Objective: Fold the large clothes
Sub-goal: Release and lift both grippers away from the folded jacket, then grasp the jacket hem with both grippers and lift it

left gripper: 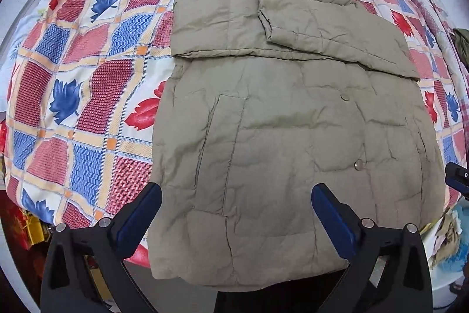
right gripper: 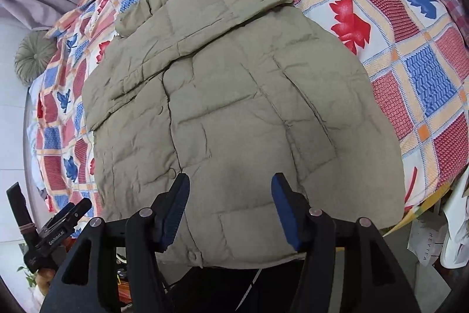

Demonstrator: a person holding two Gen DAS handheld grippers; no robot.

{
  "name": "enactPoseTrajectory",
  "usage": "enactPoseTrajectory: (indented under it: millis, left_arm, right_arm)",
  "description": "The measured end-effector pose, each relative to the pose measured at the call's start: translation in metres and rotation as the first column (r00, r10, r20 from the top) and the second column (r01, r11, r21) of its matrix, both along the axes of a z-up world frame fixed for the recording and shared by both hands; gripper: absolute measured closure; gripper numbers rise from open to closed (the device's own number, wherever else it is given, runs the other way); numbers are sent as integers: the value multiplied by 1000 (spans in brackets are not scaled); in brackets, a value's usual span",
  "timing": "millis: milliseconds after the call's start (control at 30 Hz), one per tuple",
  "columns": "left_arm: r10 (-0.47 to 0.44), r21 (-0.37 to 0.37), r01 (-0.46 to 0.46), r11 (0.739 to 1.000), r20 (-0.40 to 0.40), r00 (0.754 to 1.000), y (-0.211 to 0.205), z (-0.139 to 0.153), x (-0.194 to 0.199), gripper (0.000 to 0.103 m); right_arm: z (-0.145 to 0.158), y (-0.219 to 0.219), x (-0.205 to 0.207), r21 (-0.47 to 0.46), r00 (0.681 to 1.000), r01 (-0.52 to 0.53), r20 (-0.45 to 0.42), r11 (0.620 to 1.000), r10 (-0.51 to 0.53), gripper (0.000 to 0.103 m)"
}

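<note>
Left wrist view: jacket flat on quilt, sleeves folded across — left gripper and right gripper both spread wide, holding nothing.

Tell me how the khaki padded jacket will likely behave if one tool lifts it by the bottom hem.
The jacket will probably droop: it lies creased and already folded at the sleeves. Its quilted padding suggests bulk yet little weight. The folded sleeves may slip open, since nothing holds them.
</note>
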State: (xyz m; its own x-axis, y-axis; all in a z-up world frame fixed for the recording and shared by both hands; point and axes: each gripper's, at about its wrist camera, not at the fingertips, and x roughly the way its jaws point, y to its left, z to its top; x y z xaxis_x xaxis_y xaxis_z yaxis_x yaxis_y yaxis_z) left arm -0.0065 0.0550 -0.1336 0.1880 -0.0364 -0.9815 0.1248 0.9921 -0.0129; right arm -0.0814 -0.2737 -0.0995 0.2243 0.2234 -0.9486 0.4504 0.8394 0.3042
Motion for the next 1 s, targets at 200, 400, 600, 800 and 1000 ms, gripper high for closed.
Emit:
enactPoseTrajectory:
  millis: [200, 400, 600, 800, 1000]
  left_arm:
    - [-16, -53, 14, 999, -47, 999, 3, -1, -7, 1]
    - [31, -104, -42, 994, -103, 994, 19, -16, -17, 1]
    - [114, -224, -165, 961, -224, 968, 44, -40, -30, 1]
    - [130, -315, -230, 921, -307, 943, 51, -58, -43, 1]
    - [64, -418, -250, 873, -411, 909, 47, -79, -56, 1]
  right_arm:
    - [3, -7, -12, 20, 999, 38, -16, 999, -38, 40]
    - [2, -15, -21, 83, 997, 80, -17, 993, -79, 36]
    - [-12, -26, -33, 172, 991, 134, -38, 976, -130, 23]
    - [-33, -39, -59, 287, 974, 227, -73, 931, -215, 16]
    - [-65, -57, -93, 410, 932, 363, -143, 837, -334, 0]
